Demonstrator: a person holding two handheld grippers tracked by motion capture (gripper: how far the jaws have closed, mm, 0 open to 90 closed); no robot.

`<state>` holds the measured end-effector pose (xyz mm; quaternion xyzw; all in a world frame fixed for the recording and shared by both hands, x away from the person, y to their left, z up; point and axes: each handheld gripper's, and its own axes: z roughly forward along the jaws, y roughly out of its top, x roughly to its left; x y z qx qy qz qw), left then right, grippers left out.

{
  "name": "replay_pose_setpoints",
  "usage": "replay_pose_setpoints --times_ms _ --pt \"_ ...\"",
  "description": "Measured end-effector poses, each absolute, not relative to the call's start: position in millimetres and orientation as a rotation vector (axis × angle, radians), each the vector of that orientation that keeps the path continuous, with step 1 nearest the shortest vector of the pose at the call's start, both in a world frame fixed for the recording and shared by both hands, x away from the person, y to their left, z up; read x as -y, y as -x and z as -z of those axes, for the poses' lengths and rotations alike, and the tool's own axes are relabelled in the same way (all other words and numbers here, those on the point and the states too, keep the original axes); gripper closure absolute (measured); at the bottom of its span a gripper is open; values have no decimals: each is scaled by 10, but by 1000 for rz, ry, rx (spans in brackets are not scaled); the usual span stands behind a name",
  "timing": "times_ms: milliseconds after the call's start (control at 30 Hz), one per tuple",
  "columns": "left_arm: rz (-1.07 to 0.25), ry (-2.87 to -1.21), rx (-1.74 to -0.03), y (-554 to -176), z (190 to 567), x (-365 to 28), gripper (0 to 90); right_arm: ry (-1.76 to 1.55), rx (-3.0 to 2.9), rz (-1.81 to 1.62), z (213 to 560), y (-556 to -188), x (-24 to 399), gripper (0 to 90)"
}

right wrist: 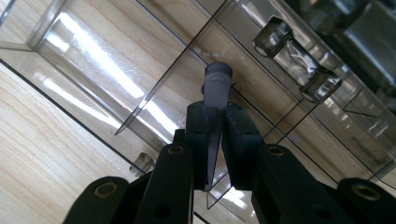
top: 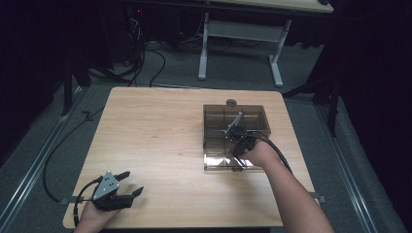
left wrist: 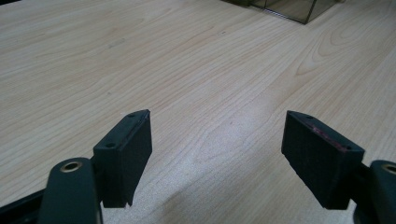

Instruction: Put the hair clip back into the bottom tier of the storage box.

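Note:
A smoky see-through compartment box (top: 235, 138) lies on the right half of the wooden table (top: 160, 141). My right gripper (top: 232, 132) reaches into it from the near side. In the right gripper view, the right gripper (right wrist: 217, 112) is shut on a thin translucent grey divider piece (right wrist: 218, 81), seen edge-on, whose rounded end sticks out past the pads. Beneath it lie the box's compartments (right wrist: 93, 70) and its hinge (right wrist: 299, 58). My left gripper (top: 133, 182) rests at the near left corner, open, and the left gripper (left wrist: 218, 115) has only bare wood between its jaws.
A small round dark object (top: 231, 102) sits on the table just beyond the box. A corner of the box (left wrist: 289, 7) shows far off in the left gripper view. Past the table stand a white desk frame (top: 240, 43) and floor cables (top: 145, 58).

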<state>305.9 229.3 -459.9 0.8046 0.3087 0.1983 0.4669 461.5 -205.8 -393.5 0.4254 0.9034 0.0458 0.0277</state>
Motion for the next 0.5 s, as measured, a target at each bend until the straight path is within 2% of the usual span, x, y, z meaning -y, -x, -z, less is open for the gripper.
replay_pose_setpoints --times_ms 500 --pt "-486 -1973 -758 -3061 4600 -2293 249 -1289 -2812 -148 4004 -4580 2066 811"
